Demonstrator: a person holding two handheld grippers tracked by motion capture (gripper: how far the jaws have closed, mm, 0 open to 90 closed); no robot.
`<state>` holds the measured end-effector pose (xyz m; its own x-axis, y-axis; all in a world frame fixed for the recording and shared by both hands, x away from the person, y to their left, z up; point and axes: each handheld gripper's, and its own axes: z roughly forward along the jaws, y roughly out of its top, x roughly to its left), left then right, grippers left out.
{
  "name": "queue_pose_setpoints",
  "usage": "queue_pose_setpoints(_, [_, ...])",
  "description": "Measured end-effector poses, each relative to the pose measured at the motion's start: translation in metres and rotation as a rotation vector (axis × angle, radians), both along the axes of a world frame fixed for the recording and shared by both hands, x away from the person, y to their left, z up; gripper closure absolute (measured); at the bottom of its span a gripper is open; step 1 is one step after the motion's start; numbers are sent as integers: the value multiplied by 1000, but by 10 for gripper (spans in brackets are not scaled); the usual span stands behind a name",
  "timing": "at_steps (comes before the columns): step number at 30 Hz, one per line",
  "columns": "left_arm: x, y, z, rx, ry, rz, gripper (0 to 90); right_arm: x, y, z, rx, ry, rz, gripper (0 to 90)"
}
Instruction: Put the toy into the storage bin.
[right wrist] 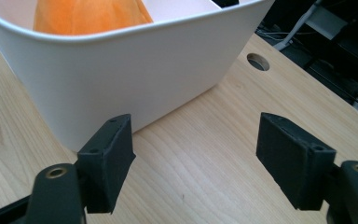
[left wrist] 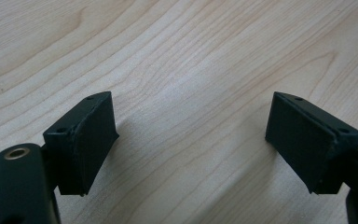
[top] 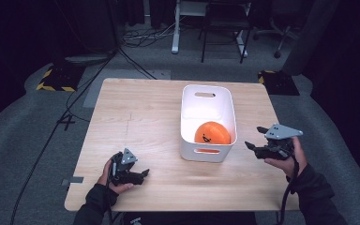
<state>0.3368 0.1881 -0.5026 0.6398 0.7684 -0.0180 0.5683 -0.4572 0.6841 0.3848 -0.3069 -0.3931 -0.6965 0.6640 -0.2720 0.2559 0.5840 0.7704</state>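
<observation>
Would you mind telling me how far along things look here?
Done, apparently: the orange ball lies inside the white bin. In hand: nothing; the left gripper and the right gripper are both open, apart from the bin. Left: nothing else loose on the table to pack.

You have a white bin right of centre on the wooden table, and an orange ball lies in its near end. On the grey floor, cables run at upper left, and chair legs stand at top centre.
</observation>
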Motion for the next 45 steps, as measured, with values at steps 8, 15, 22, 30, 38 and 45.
queue_pose_setpoints(8, [0,0,0,-1,0,1,163,-3,-6,-11,-12,16,-3,272])
queue_pose_setpoints(15, [0,0,0,-2,1,3,163,-7,-11,-25,-22,42,-12,268])
queue_pose_setpoints(22, [0,0,0,-2,1,2,163,-10,-16,-34,-56,62,-17,268])
queue_pose_setpoints(30, [0,0,0,0,0,1,163,-14,-24,-45,-62,89,-33,267])
queue_pose_setpoints(38, [0,0,0,-1,0,0,163,-16,-30,-50,-76,94,-32,265])
queue_pose_setpoints(45, [0,0,0,-1,1,0,163,-22,-35,-55,-85,113,-42,257])
